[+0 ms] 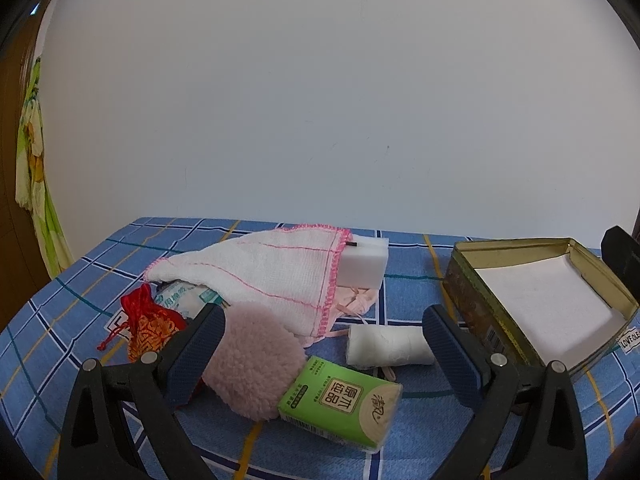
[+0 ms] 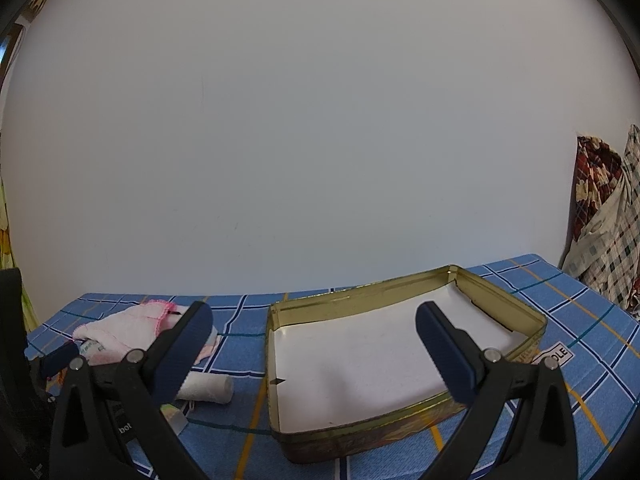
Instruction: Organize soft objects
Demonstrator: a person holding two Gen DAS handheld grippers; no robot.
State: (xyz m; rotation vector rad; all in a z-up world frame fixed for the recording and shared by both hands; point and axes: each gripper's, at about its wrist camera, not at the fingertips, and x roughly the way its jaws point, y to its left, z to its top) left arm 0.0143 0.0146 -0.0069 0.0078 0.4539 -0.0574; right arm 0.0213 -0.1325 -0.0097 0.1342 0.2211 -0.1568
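Note:
In the left wrist view a heap of soft things lies on the blue checked cloth: a white towel with pink stitching [image 1: 272, 276], a white sponge block [image 1: 364, 266], a fluffy pink pad [image 1: 256, 364], a green tissue pack [image 1: 340, 400], a white gauze roll [image 1: 386, 346] and a red pouch [image 1: 150, 326]. My left gripper [image 1: 324, 336] is open just above the pad and tissue pack, holding nothing. An open metal tin [image 1: 468, 300] stands to the right. In the right wrist view my right gripper [image 2: 314, 344] is open and empty over the tin [image 2: 404, 432]. The towel [image 2: 124, 328] and gauze roll [image 2: 210, 388] show at left.
A white wall runs along the table's far edge. A small packet [image 1: 180, 298] sticks out under the towel. Patterned fabric [image 2: 608, 220] hangs beyond the table's right end. A green and yellow cloth [image 1: 36, 168] hangs at far left.

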